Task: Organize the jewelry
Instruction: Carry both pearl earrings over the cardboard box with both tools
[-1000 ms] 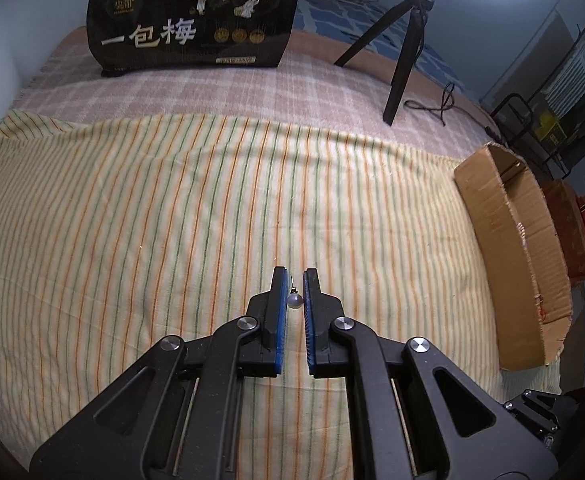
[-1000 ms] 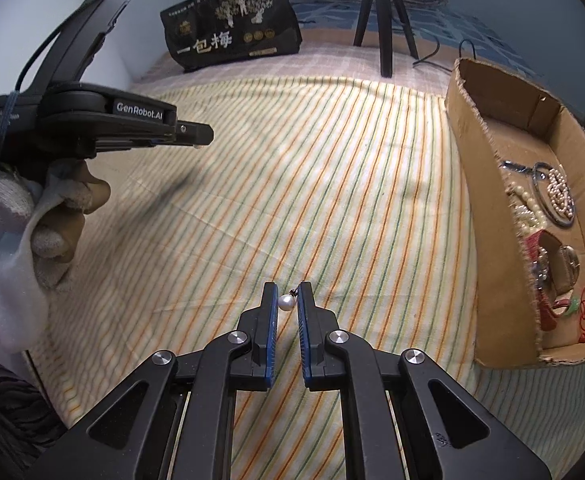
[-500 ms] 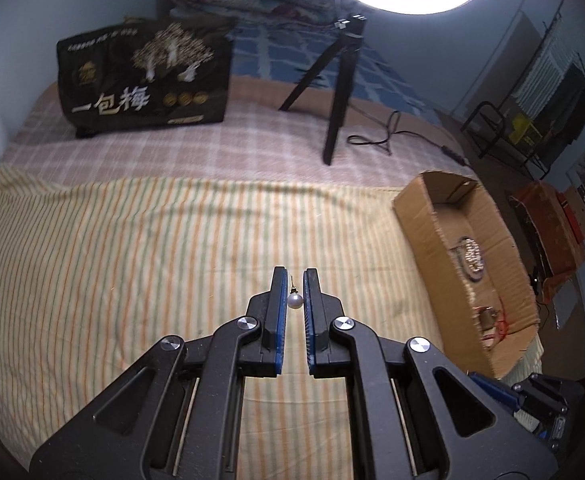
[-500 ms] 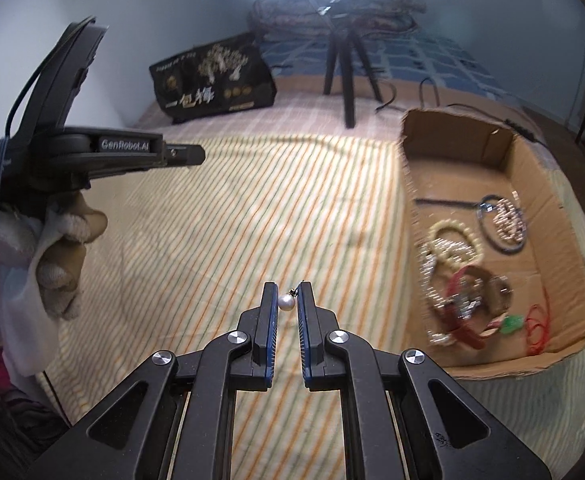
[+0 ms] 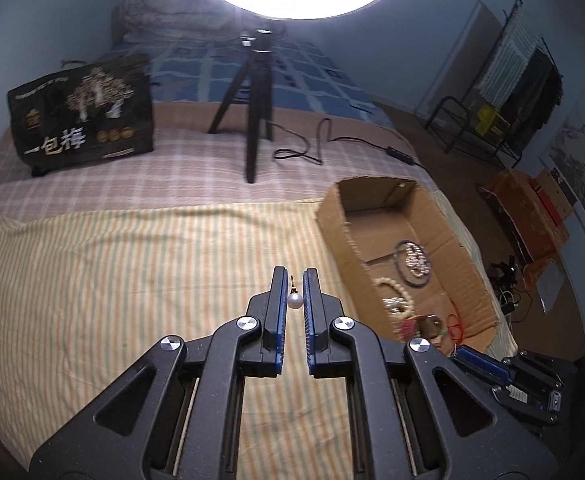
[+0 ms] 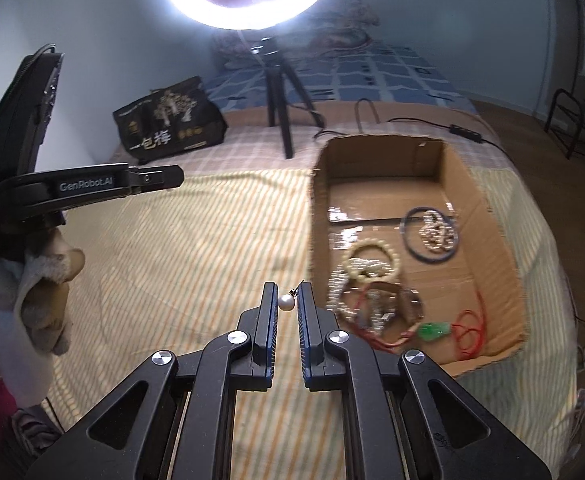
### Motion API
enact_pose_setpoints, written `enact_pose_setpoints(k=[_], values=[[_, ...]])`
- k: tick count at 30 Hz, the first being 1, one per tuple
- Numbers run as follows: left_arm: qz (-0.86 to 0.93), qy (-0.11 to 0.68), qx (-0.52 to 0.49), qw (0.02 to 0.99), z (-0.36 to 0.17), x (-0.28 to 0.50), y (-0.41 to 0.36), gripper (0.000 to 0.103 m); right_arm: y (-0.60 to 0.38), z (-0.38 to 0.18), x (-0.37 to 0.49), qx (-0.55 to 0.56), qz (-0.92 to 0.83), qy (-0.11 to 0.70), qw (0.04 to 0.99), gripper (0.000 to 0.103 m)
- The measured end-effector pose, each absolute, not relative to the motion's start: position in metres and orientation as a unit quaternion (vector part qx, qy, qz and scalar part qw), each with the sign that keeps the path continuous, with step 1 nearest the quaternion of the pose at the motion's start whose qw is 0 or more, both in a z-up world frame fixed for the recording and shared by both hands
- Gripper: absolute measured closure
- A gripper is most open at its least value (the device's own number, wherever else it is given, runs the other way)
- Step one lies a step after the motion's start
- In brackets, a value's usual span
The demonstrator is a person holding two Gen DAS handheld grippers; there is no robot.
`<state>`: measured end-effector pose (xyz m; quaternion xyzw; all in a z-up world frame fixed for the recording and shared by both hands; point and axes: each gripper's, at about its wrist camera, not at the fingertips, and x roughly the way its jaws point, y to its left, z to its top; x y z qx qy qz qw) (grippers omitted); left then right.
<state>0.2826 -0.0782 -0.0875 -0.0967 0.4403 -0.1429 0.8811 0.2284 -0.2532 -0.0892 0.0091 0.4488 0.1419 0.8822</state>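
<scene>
My left gripper (image 5: 294,280) is shut on a pearl earring (image 5: 294,301) and holds it above the striped cloth, left of the cardboard box (image 5: 334,220). My right gripper (image 6: 288,294) is shut on a second pearl earring (image 6: 286,302), just left of the box's near wall (image 6: 317,240). The box holds a beaded bracelet (image 6: 370,266), a dark ring with pearls (image 6: 432,234), a red cord with a green pendant (image 6: 436,330) and more jewelry. The left gripper also shows in the right wrist view (image 6: 148,178), held by a gloved hand.
A ring light on a tripod (image 5: 258,112) stands at the back with its cable (image 5: 320,148) trailing right. A black printed bag (image 5: 82,116) stands at the back left. The bed edge drops off right of the box; clutter lies on the floor (image 5: 532,208).
Both grippers have lifted and tilted up with their earrings held. The box has come further into both views and the ring light now shows overhead.
</scene>
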Motion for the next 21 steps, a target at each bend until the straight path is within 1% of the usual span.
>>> enact_pose_setpoints(k=[21], values=[[-0.181,0.431,-0.079,0.881,-0.091,0.299,-0.158,0.097,-0.315,-0.094,0.239,0.018,0.087,0.454,0.887,0.095]])
